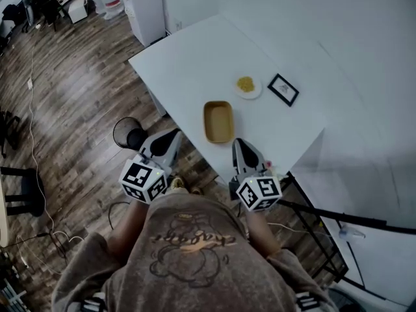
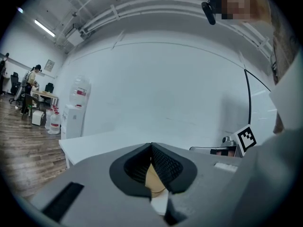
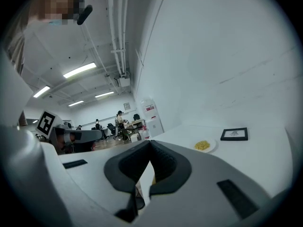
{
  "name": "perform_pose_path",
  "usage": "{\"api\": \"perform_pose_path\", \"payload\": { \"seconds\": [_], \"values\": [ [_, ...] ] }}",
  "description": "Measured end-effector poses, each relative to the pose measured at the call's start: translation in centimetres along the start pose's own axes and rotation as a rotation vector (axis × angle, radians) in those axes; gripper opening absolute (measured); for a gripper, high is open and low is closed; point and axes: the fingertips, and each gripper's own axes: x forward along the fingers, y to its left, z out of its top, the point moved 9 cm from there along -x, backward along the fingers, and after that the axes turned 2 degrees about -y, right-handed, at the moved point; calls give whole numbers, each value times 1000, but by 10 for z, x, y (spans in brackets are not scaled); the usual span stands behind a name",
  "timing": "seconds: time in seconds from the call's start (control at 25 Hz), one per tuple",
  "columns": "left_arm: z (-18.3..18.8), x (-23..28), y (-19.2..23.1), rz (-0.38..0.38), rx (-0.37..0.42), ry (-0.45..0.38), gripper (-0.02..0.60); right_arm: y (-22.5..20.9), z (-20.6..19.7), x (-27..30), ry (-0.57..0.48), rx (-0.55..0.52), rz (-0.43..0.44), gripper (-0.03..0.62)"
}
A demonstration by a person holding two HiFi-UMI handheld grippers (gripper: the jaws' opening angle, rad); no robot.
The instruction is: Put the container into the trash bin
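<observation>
A shallow tan rectangular container (image 1: 218, 121) lies empty near the front edge of the white table (image 1: 188, 64). A round black trash bin (image 1: 125, 130) stands on the wooden floor to the left of the table's front corner, partly hidden by my left gripper (image 1: 174, 134). That gripper hovers over the floor beside the table edge, jaws shut and empty. My right gripper (image 1: 239, 142) is just short of the table's front edge, right of the container, also shut and empty. In the left gripper view a tan sliver of the container (image 2: 152, 178) shows below the closed pads (image 2: 163, 167).
On the table behind the container sit a small plate of yellow food (image 1: 247, 85) and a black picture frame (image 1: 283, 89). A white cabinet (image 1: 144, 5) stands beyond the table, a black stool (image 1: 23, 190) at the far left, a black metal rack (image 1: 312, 220) at the right.
</observation>
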Motion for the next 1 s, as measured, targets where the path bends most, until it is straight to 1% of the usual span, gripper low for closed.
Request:
{"api": "perform_pose_path", "payload": {
  "seconds": [0.32, 0.36, 0.4, 0.56, 0.72, 1.0],
  "values": [
    [3, 18, 13, -56, 15, 9, 3, -6, -2, 12, 3, -12, -57, -8],
    [3, 20, 14, -62, 14, 10, 3, -7, -1, 14, 2, -12, -61, 5],
    [4, 21, 15, -68, 14, 11, 3, -7, -1, 15, 2, -11, -65, 34],
    [3, 24, 19, -87, 14, 18, 3, -10, 2, 20, -3, -15, -87, 61],
    [2, 26, 21, -97, 13, 20, 3, -16, -1, 25, 19, -19, -109, 100],
    [2, 27, 28, -95, 8, 19, 3, -27, -6, 42, 53, 7, -120, 232]
  ]
}}
